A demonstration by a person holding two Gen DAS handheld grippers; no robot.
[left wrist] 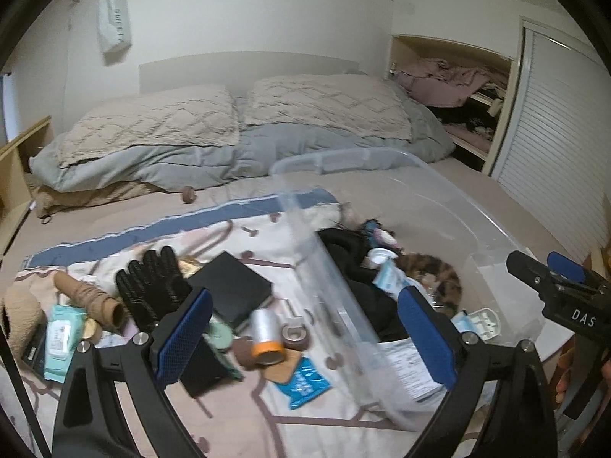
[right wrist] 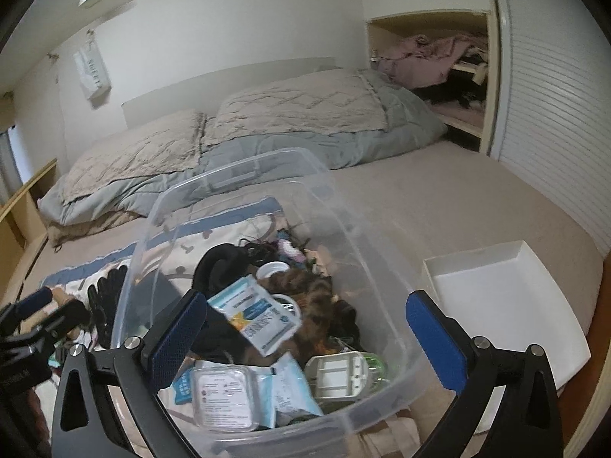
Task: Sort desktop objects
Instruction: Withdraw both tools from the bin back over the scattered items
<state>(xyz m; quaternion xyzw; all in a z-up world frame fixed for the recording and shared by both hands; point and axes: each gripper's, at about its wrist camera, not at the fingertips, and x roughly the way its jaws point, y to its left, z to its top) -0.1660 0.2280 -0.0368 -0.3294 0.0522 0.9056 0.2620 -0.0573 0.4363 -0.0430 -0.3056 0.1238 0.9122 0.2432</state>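
Hovering with jaws spread wide and holding nothing: left gripper (left wrist: 305,337) over the near left wall of the clear bin (right wrist: 244,175), right gripper (right wrist: 305,337) above its contents. Lying left of the bin: black glove (left wrist: 152,286), tape roll (left wrist: 267,337).

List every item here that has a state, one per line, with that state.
Left hand-held gripper: open, holding nothing.
Right hand-held gripper: open, holding nothing, above the bin.
Clear plastic bin: lidless, partly filled with mixed items.
White tray: empty, on the bed beside the bin.
Black glove: lying flat on the blanket, outside the bin.
Tape roll: on its side, outside the bin.
Closet door: slid open, shelves exposed.
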